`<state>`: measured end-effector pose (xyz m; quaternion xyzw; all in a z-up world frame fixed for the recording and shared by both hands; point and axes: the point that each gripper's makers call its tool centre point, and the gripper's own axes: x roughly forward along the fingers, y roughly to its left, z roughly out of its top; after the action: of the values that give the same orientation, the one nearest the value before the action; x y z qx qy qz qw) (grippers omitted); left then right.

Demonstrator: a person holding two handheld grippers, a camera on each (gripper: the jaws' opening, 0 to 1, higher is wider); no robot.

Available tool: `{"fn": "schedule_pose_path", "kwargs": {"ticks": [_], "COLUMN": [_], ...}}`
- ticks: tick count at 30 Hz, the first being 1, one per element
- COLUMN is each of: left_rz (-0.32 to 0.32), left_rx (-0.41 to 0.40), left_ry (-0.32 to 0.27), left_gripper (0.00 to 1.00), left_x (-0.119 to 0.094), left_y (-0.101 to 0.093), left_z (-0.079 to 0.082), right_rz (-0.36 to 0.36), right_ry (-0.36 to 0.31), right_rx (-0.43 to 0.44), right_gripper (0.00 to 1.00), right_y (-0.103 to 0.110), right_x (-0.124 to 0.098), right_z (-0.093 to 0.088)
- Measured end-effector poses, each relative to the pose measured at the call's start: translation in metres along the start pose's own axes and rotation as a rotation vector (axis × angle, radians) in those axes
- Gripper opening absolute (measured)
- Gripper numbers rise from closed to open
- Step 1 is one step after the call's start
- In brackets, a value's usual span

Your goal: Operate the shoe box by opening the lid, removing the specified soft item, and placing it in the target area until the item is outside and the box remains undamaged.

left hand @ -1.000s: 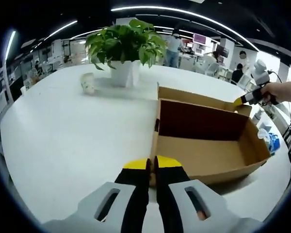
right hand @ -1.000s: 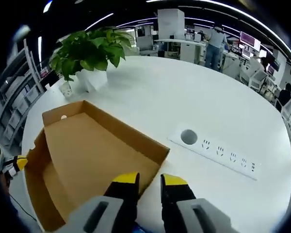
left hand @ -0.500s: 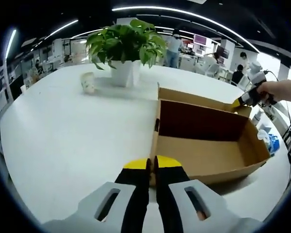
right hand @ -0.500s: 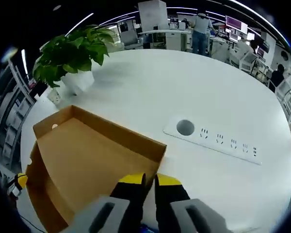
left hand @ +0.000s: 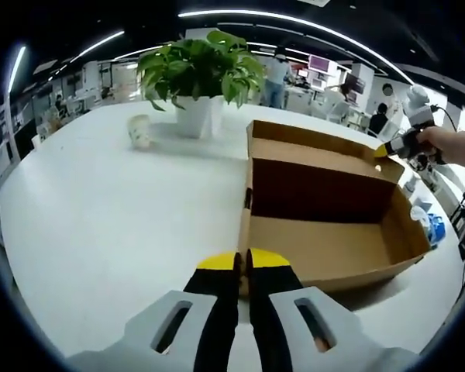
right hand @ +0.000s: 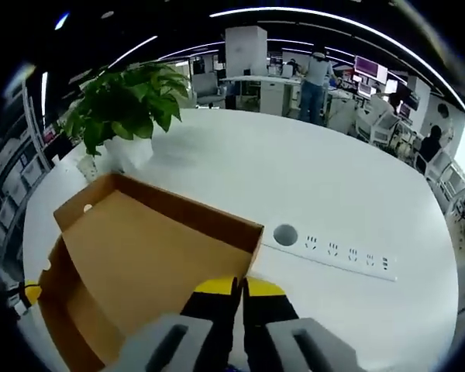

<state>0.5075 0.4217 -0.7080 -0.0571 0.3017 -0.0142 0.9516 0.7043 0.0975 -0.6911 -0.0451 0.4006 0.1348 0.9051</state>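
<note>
An open brown cardboard shoe box lies on the white table; its inside shows bare cardboard. My left gripper is shut at the box's near left wall, and the wall's edge runs in between its fingertips. The hinged lid stands tilted up along the far side. In the left gripper view my right gripper, held by a hand, pinches the lid's far right corner. In the right gripper view that gripper is shut on the lid's edge, and the left gripper's yellow tip peeks in at the box's far corner.
A potted plant in a white pot and a paper cup stand behind the box. A white power strip with a round cable hole lies on the table beside the lid. People and desks fill the background.
My right gripper went from open to shut on the lid's edge. The lid has tilted up higher. The left gripper has not moved.
</note>
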Motion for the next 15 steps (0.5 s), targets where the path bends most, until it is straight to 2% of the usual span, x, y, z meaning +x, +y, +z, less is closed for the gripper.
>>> {"fn": "schedule_pose_path", "kwargs": {"ticks": [15], "left_rz": [-0.008], "left_rx": [-0.009], "left_ry": [0.001], "left_gripper": [0.01], "left_x": [0.001], "left_y": [-0.001], "left_z": [0.001], "right_rz": [0.037], "right_ry": [-0.068], "right_rx": [0.058], "right_gripper": [0.0], "right_y": [0.004], "right_x": [-0.023], "right_z": [0.018]}}
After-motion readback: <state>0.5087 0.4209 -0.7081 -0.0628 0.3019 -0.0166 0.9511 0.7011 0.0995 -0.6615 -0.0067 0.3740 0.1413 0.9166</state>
